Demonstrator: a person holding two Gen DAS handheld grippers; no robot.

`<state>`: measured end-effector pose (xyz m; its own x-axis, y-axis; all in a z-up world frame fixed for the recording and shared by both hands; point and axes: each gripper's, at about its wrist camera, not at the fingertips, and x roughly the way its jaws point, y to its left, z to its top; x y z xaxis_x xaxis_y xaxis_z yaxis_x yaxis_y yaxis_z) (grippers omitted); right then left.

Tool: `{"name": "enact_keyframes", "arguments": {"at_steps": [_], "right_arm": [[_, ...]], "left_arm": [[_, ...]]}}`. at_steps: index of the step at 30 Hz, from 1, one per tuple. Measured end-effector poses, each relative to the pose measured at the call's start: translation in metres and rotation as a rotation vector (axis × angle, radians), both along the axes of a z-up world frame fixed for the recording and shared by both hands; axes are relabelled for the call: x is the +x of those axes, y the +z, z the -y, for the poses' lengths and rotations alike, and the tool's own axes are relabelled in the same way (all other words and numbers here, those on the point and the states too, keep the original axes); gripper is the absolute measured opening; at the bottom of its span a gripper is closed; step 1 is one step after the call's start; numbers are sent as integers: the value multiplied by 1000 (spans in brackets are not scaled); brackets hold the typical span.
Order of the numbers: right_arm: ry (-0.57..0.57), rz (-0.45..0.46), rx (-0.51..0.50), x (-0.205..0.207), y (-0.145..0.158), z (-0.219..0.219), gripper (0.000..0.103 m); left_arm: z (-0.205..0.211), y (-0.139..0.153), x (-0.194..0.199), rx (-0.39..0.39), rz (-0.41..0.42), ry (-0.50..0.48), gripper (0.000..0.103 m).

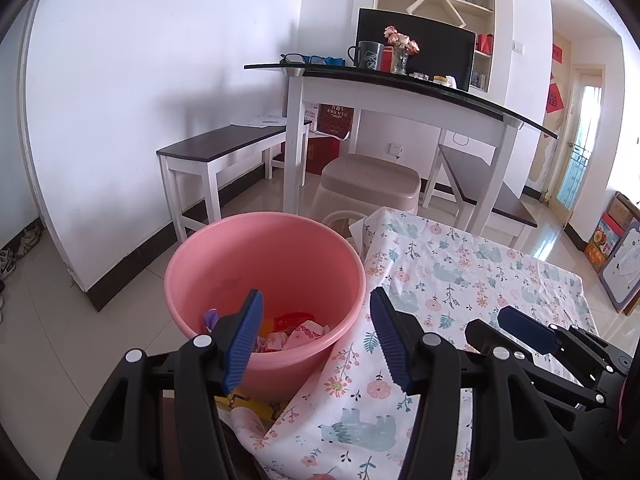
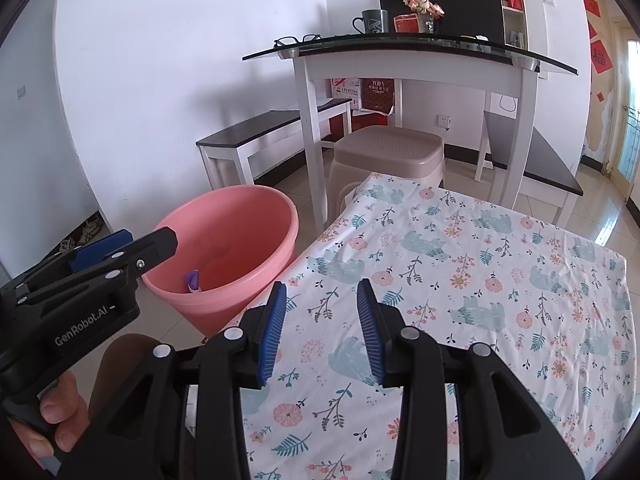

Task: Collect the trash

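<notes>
Both my claws are released and empty: left claw (image 1: 316, 334) over the pink bucket (image 1: 240, 252) rim, right claw (image 2: 322, 330) above the floral worktop (image 2: 500, 280).

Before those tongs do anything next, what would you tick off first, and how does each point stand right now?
1. Left tongs open, nothing between them: ok.
2. Right tongs open, nothing between them: ok.
3. Pink bucket upright beside the table: ok.
4. Room left in bucket above the wrappers: ok.
5. Flowered tablecloth free of visible trash: ok.
6. Trash left outside these views: cannot tell.
</notes>
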<state>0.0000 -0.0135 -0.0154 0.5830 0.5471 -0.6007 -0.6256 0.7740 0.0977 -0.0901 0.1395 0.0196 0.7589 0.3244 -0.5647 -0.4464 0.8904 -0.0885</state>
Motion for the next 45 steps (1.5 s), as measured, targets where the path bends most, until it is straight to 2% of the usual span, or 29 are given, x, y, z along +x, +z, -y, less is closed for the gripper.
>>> {"name": "enact_keyframes", "arguments": {"at_steps": [45], "right_arm": [[3, -15, -4, -5, -8, 3, 37]], "left_arm": [[6, -6, 3, 5, -21, -22, 54]]}}
